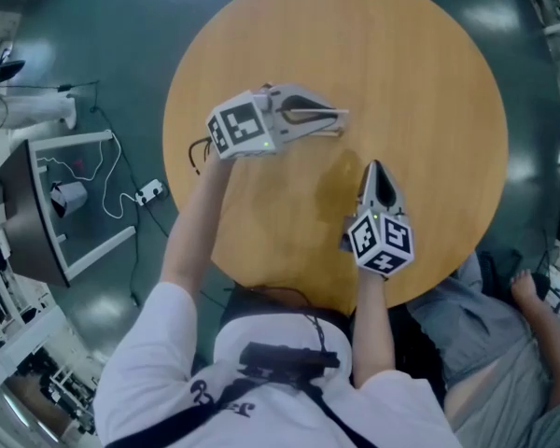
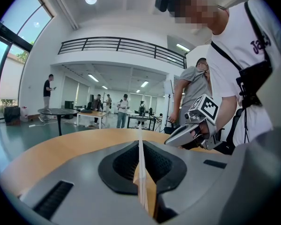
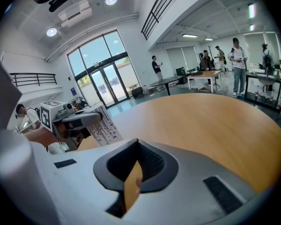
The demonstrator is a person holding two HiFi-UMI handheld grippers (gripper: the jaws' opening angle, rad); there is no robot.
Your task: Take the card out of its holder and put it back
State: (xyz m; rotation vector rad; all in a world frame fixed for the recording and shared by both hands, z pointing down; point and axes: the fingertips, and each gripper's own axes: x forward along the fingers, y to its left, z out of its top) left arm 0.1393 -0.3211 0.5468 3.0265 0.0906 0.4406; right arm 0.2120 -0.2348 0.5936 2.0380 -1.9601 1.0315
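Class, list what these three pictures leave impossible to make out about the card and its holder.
Print on the card: right gripper view, too small to read, partly covered by the left hand-held gripper.
Card or holder: left gripper view shows one thin edge only; in head view the gripper's jaws mostly cover it.
Near rim of the table: head view, hidden by the person's arms.

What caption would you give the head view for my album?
From above: the left gripper pinches a thin card over a round wooden table, the right gripper close by.
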